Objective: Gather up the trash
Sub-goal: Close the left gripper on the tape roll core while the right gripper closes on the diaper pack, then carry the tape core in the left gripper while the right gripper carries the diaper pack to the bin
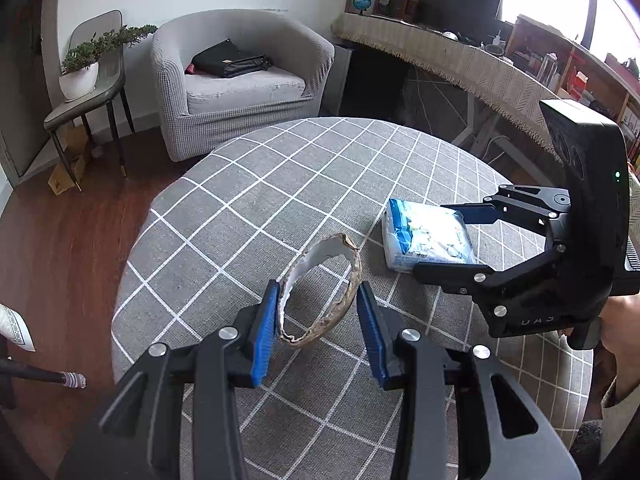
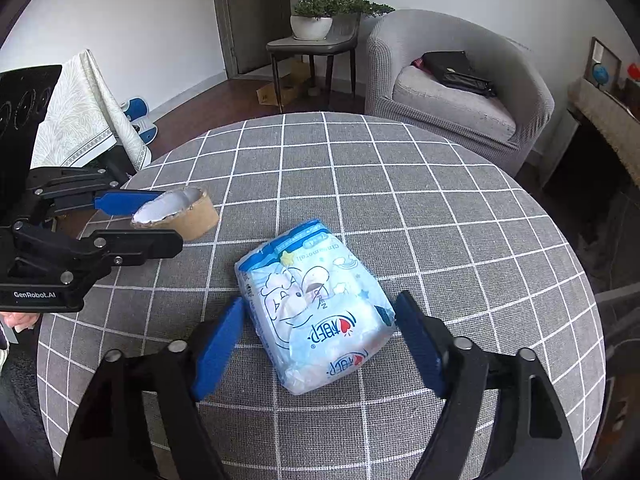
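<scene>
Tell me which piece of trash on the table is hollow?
The cardboard ring, between the left claw pads. You see tablecloth through its middle; the tissue pack is a full, soft bundle.

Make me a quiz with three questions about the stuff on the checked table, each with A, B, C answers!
1. Where is the cardboard ring?
A. between the pads of the left tongs
B. on the armchair
C. under the tissue pack

2. What colour are the pads on the tongs?
A. red
B. blue
C. yellow

3. What are the right tongs doing with the tissue pack?
A. lifting it high in the air
B. shut far away from it
C. open, one pad on each side, while it lies on the table

Answers:
1. A, the ring sits on the cloth in the gap between the two left pads.
2. B, all the pads that show are blue.
3. C, the pack lies flat on the checked cloth with gaps to both pads.
</scene>
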### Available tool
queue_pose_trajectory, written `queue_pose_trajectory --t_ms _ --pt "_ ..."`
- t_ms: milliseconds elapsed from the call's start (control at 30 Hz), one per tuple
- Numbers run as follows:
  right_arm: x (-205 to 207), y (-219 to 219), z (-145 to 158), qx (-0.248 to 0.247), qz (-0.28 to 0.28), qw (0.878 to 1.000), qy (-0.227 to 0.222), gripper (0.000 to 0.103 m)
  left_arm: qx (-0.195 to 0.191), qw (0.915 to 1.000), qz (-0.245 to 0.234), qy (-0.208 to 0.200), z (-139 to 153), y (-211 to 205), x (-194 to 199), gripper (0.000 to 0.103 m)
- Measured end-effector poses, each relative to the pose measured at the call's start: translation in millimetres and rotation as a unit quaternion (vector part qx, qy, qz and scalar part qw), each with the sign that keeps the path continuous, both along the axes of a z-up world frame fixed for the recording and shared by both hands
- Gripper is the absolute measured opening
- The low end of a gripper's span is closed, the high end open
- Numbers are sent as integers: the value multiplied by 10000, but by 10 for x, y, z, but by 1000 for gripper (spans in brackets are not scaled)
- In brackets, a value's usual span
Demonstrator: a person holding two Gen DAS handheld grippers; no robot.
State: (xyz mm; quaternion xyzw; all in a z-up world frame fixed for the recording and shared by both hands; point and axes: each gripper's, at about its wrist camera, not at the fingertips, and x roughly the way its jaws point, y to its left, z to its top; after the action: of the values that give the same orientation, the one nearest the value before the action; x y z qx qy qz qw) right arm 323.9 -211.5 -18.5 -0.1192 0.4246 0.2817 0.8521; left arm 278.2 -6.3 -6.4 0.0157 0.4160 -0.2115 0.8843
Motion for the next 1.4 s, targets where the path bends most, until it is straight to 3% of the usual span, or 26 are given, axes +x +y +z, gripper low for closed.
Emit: queue_pose_trajectory --t_ms 167,767,1000,1400 --pt "-60 -26 25 4 -159 9999 3 59 -85 10000 -10 -46 32 -11 -113 42" --pt "-721 240 171 462 -309 9984 -86 59 -157 9988 363 -302 204 379 -849 42" --pt "-960 504 221 807 -365 9961 -29 59 53 9975 600 -371 204 753 -1185 42" --pt "-1229 1272 294 1139 70 9935 -27 59 324 9930 1110 -239 24 1499 -1597 42"
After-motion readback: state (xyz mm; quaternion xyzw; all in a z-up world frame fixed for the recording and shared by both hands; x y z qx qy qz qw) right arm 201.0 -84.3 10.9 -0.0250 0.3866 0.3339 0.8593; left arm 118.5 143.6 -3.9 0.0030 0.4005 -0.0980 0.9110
